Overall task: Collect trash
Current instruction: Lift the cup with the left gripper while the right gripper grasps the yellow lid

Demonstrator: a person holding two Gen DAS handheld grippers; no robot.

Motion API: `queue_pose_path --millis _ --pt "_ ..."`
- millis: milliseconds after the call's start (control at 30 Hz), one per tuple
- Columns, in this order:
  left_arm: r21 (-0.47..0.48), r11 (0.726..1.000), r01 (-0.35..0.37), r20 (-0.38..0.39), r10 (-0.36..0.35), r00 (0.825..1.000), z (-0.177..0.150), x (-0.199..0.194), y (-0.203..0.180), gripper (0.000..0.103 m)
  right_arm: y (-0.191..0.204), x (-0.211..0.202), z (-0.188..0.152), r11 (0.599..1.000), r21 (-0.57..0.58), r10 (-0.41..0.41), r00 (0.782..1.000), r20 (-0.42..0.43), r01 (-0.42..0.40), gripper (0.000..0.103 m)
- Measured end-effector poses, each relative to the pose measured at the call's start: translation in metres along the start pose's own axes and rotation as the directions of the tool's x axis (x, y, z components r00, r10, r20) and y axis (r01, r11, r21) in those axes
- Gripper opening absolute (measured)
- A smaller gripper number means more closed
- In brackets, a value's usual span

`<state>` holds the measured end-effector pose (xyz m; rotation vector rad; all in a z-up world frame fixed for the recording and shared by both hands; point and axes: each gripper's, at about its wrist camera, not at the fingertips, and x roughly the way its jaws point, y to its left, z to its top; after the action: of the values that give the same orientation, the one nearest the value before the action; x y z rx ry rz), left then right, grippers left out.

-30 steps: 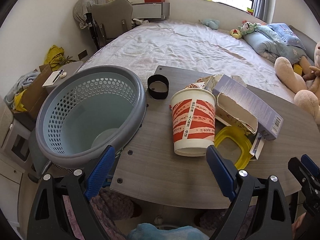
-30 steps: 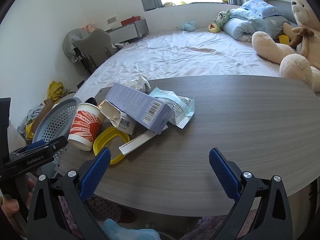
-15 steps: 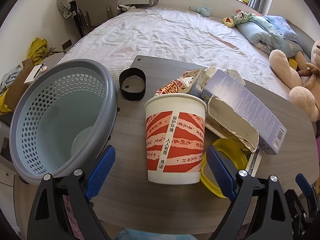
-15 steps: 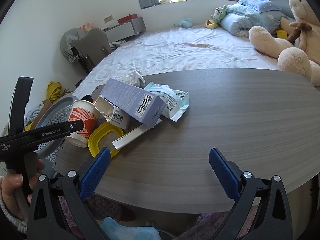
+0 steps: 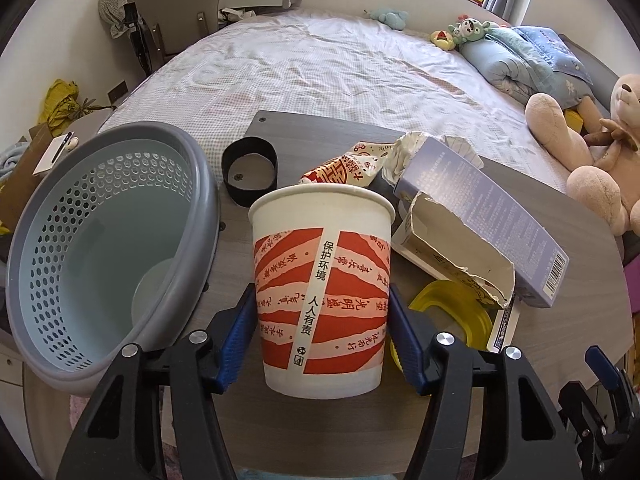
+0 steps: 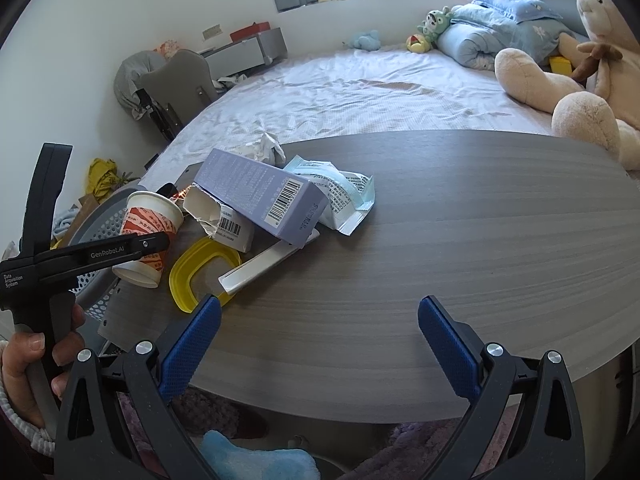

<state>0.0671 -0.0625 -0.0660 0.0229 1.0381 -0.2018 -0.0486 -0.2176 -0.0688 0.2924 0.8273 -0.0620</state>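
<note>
Left of the cup (image 5: 322,292) sits the grey bin (image 5: 108,248), its rim hard against the table (image 5: 560,216) edge and nothing visible inside but its pale floor. A second ago the left gripper (image 5: 320,340) hung short of the cup with its jaws wide; half a second ago it was nearer; now the blue pads (image 5: 236,340) bracket the cup's lower half, one on each side, at or very close to the paper wall. Whether they are pressing yet I cannot tell, as the wall shows no dent. The cup stands upright on the table, so the grasp looks about to close, with the bin a short carry to its left. Behind the cup lie a black band (image 5: 250,172) and a red wrapper (image 5: 344,170); to its right the torn carton (image 5: 460,248), the purple box (image 5: 480,216) and the yellow lid (image 5: 456,312) beneath them. Farthest right, the right gripper (image 6: 318,336) hovers over bare table, jaws wide apart and empty, barely shifted.
</note>
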Motion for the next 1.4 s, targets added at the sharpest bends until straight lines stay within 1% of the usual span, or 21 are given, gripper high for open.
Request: queue_pose_path --millis 100,233,333,400,467,500,533,600,700,900,1000,1133,1233,1400 --pt "0.014 0.999 -0.031 0.039 0.030 0.999 -0.008 -0.017 0.005 0.060 0.009 -0.001 -0.001 1.000 -0.013 0.029 1.000 -0.007 -0.029 0.097" --pt "0.028 0.999 -0.043 0.084 0.041 0.996 -0.019 -0.038 0.013 0.060 0.028 0.001 -0.003 0.997 -0.041 0.065 0.998 -0.014 -0.065 0.097" --pt "0.026 0.998 -0.058 0.123 0.054 0.991 -0.025 -0.053 0.021 0.060 0.045 0.007 -0.004 0.995 -0.065 0.076 0.997 -0.026 -0.078 0.096" --pt "0.027 0.997 -0.072 0.148 0.067 0.987 -0.028 -0.062 0.027 0.060 0.056 0.012 -0.006 0.992 -0.082 0.094 0.995 -0.038 -0.097 0.093" --pt "0.027 0.995 -0.092 0.173 0.086 0.981 -0.030 -0.071 0.033 0.060 0.067 0.019 -0.007 0.988 -0.086 0.126 0.990 -0.064 -0.131 0.084" --pt "0.025 0.995 -0.097 0.183 0.091 0.979 -0.030 -0.074 0.036 0.060 0.071 0.022 -0.008 0.985 -0.080 0.146 0.986 -0.082 -0.153 0.082" --pt "0.021 0.995 -0.098 0.191 0.092 0.977 -0.031 -0.076 0.039 0.060 0.073 0.027 -0.009 0.983 -0.070 0.163 0.982 -0.099 -0.170 0.077" --pt "0.011 0.996 -0.091 0.195 0.087 0.977 -0.032 -0.079 0.045 0.060 0.077 0.035 -0.010 0.978 -0.049 0.194 0.973 -0.123 -0.201 0.073" --pt "-0.001 0.997 -0.081 0.194 0.080 0.978 -0.032 -0.079 0.050 0.060 0.077 0.039 -0.009 0.971 -0.018 0.235 0.963 -0.130 -0.239 0.072" --pt "-0.021 0.997 -0.068 0.192 0.071 0.979 -0.032 -0.077 0.058 0.060 0.090 0.026 -0.003 0.961 -0.056 0.266 0.960 -0.090 -0.271 0.072" --pt "-0.024 0.998 -0.065 0.194 0.068 0.979 -0.031 -0.077 0.059 0.060 0.095 0.025 0.002 0.957 -0.068 0.276 0.958 -0.082 -0.282 0.072" --pt "-0.027 0.997 -0.067 0.197 0.071 0.978 -0.031 -0.077 0.059 0.060 0.095 0.035 0.007 0.955 -0.058 0.285 0.955 -0.085 -0.290 0.072" --pt "-0.033 0.997 -0.068 0.195 0.073 0.978 -0.030 -0.077 0.062 0.060 0.088 0.042 0.008 0.960 -0.038 0.273 0.957 -0.099 -0.278 0.072" --pt "-0.032 0.997 -0.070 0.191 0.074 0.979 -0.030 -0.076 0.061 0.060 0.072 0.043 0.009 0.967 0.000 0.253 0.963 -0.089 -0.254 0.072"
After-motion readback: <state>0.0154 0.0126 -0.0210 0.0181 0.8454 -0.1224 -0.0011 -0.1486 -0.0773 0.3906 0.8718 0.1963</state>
